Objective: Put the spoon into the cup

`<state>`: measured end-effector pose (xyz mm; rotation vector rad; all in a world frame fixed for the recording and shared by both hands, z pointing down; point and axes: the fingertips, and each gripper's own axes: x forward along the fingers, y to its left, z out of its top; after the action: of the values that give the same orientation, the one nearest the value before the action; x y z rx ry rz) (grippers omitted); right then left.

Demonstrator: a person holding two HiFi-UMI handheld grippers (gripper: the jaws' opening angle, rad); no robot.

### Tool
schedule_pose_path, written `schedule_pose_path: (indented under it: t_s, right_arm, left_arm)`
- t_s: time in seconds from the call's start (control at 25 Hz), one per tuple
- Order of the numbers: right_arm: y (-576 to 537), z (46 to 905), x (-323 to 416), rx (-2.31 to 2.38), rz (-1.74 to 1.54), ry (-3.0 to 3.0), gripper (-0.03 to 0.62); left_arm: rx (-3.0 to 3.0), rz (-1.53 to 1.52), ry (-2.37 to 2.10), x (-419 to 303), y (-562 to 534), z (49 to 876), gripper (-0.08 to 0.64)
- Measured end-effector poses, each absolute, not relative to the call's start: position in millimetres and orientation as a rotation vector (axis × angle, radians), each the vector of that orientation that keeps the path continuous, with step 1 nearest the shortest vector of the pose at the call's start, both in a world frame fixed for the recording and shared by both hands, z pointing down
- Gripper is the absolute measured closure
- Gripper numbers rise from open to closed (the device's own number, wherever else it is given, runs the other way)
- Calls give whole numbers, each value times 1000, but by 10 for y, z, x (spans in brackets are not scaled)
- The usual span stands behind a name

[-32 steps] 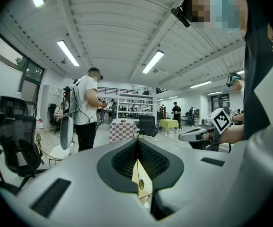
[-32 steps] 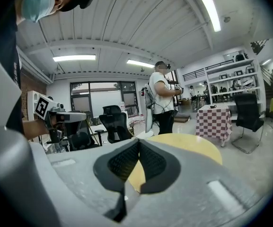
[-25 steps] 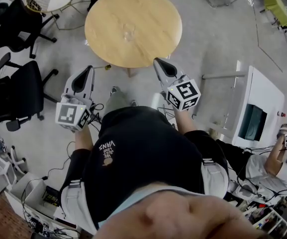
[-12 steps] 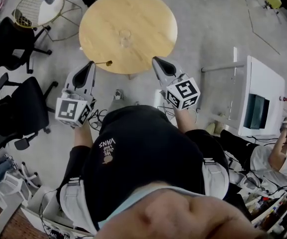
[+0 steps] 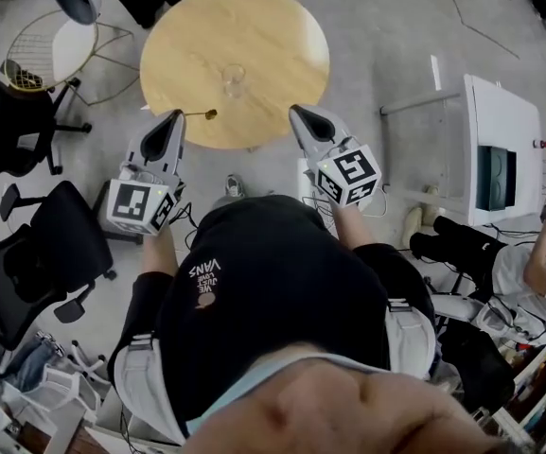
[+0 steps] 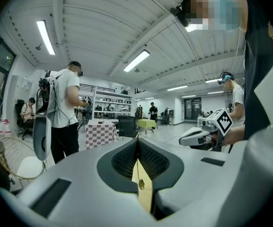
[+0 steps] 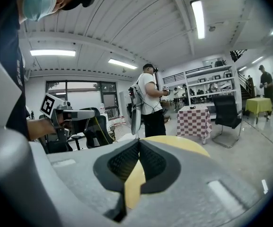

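A clear glass cup (image 5: pixel 233 78) stands near the middle of the round wooden table (image 5: pixel 273 36). My left gripper (image 5: pixel 175 121) hovers at the table's near left edge, shut on a thin gold spoon (image 5: pixel 204 114) whose bowl sticks out rightward over the rim. In the left gripper view the spoon (image 6: pixel 140 184) shows as a thin line in the slit of the closed left gripper (image 6: pixel 137 143). My right gripper (image 5: pixel 301 118) hangs at the table's near right edge, shut with nothing in it. The right gripper (image 7: pixel 139 143) faces the table top (image 7: pixel 183 143).
Black office chairs (image 5: pixel 55 244) stand at the left and a white wire chair (image 5: pixel 45 45) at the upper left. A white cabinet (image 5: pixel 500 159) and a seated person (image 5: pixel 537 263) are at the right. Someone stands beyond the table (image 6: pixel 65 117).
The table and cup have come nearer to both grippers. The spoon's bowl now reaches over the table's edge. Both grippers stay shut.
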<state>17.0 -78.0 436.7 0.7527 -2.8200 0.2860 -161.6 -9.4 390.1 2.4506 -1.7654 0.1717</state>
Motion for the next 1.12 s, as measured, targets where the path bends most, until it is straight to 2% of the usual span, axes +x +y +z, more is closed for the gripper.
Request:
schedule_pose_path:
  t_s: [0.44, 1.12]
  right_arm:
    - [-746, 4423, -84, 1008, 314, -2760, 594]
    - [-851, 4525, 202, 1163, 366, -2691, 594]
  left_arm:
    - [2671, 182, -1524, -1828, -507, 3902, 548]
    - [2718, 221, -1415, -1687, -1085, 4081, 548]
